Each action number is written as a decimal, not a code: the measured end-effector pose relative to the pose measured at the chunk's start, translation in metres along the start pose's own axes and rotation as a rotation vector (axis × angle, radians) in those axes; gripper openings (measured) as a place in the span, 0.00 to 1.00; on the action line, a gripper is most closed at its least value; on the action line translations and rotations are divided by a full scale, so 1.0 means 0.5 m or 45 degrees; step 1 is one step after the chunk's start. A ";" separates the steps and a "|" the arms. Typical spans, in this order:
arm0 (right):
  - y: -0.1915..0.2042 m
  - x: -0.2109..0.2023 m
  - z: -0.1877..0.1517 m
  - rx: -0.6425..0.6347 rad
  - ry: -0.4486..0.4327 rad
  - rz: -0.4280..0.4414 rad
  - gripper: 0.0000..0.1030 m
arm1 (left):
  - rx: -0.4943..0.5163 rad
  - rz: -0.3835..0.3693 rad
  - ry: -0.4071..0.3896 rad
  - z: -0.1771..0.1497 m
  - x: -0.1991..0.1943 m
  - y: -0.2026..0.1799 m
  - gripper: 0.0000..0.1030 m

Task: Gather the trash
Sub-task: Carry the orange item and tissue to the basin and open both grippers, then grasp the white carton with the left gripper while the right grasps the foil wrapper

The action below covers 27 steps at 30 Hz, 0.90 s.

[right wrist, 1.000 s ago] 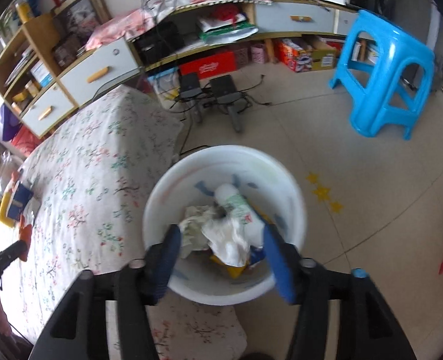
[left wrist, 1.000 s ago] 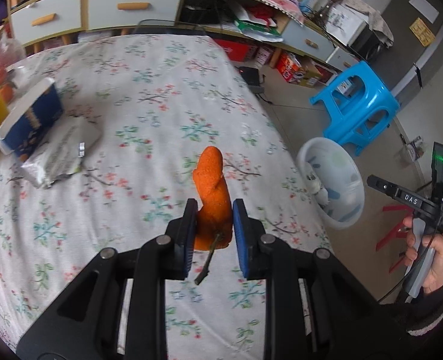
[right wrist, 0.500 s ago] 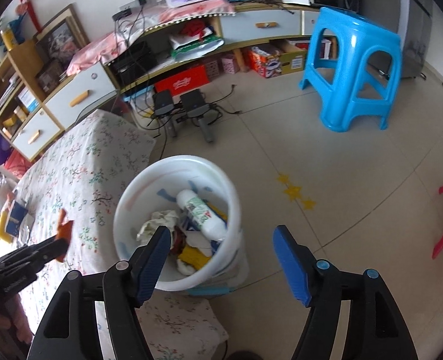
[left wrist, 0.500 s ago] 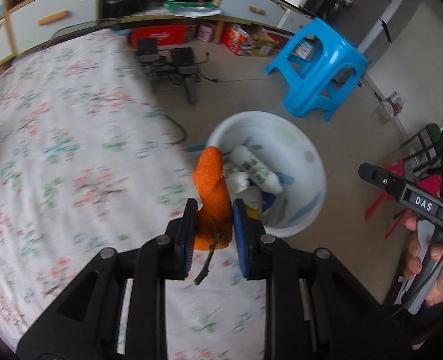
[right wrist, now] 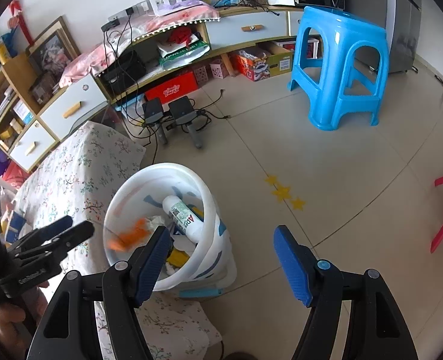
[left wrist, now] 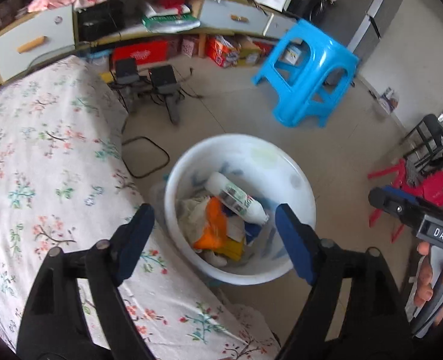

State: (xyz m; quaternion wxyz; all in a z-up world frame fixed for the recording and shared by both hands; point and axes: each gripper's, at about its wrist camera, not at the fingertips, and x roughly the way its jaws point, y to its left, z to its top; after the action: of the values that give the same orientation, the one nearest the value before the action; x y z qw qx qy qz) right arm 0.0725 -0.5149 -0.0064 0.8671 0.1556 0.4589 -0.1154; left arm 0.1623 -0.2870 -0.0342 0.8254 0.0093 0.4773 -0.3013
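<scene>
A white bin (left wrist: pixel 281 162) stands on the floor beside the table; it also shows in the right wrist view (right wrist: pixel 209 198). Inside lie a white bottle (left wrist: pixel 236 198), crumpled paper and the orange piece of trash (left wrist: pixel 213 225), blurred in the right wrist view (right wrist: pixel 131 234). My left gripper (left wrist: pixel 213 237) is open and empty just above the bin's near rim. My right gripper (right wrist: pixel 221 258) is open and empty, right of the bin above the floor. The left gripper shows at the left of the right wrist view (right wrist: pixel 71 228).
The table with a floral cloth (left wrist: pixel 41 165) lies left of the bin. A blue plastic stool (left wrist: pixel 308 75) stands on the floor beyond it. Two black speakers with cables (left wrist: pixel 146 78) sit by the low shelf unit. Red chair legs (left wrist: pixel 401 174) are at the right.
My left gripper swung from the table to over the bin, opened and let the orange trash fall into it. My right gripper drew back to the right of the bin.
</scene>
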 end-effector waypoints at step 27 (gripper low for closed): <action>0.198 0.015 -0.005 -0.200 -0.001 0.019 0.80 | -0.197 0.415 -0.106 -0.095 -0.241 0.297 0.98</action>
State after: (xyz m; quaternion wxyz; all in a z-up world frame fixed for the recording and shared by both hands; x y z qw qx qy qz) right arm 0.1089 -0.4227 0.0024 0.8776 0.0905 0.4652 -0.0724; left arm 0.1568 -0.0925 -0.0048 0.8806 0.0107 0.4566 -0.1260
